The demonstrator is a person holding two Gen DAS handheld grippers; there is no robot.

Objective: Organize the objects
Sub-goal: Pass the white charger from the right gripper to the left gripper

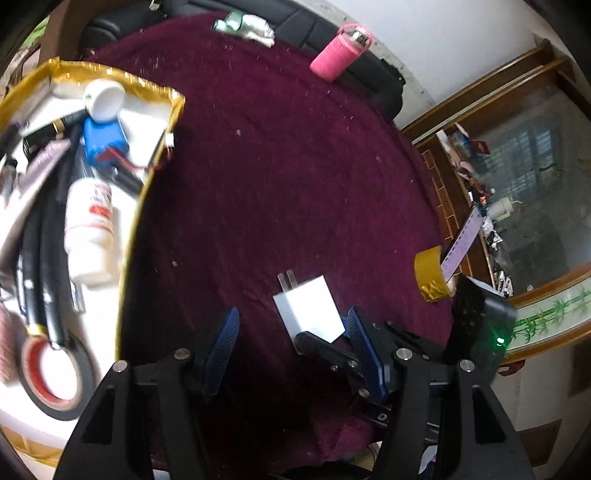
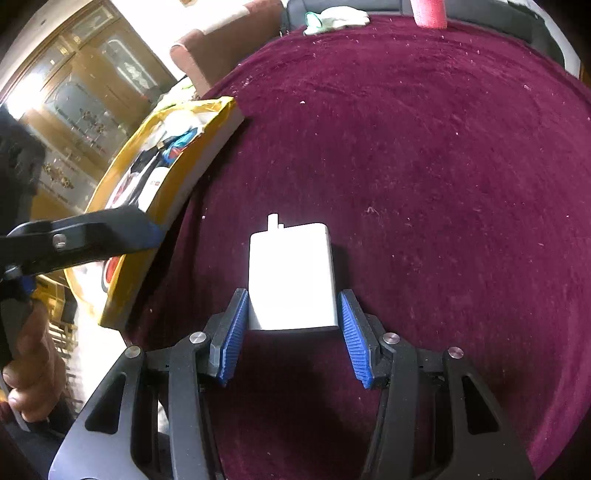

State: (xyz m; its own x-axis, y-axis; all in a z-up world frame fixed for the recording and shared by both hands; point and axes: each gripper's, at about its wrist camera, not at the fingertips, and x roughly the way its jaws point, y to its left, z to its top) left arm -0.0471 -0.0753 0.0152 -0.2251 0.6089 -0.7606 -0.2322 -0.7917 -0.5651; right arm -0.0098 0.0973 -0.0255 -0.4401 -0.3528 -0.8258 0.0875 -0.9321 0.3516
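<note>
A white plug-in charger [image 2: 291, 280], prongs pointing away, sits between the blue pads of my right gripper [image 2: 291, 314], which is shut on it just above the maroon cloth [image 2: 424, 166]. In the left wrist view the same charger [image 1: 306, 306] shows with one black finger [image 1: 325, 347] of the right gripper under it. My left gripper [image 1: 292, 314] is open and holds nothing. It hangs near the charger, right of the gold-edged white box [image 1: 147, 192]. In the right wrist view the left gripper [image 2: 155, 229] reaches over the box's rim [image 2: 192, 173].
The box holds a white bottle [image 1: 90, 229], a blue battery pack [image 1: 103, 140], a tape roll [image 1: 55, 373] and black cables. A pink bottle [image 1: 338, 51] and a pale cloth [image 1: 247, 26] lie at the table's far edge. A gold tape roll [image 1: 430, 273] sits right, by a glass cabinet [image 1: 535, 177].
</note>
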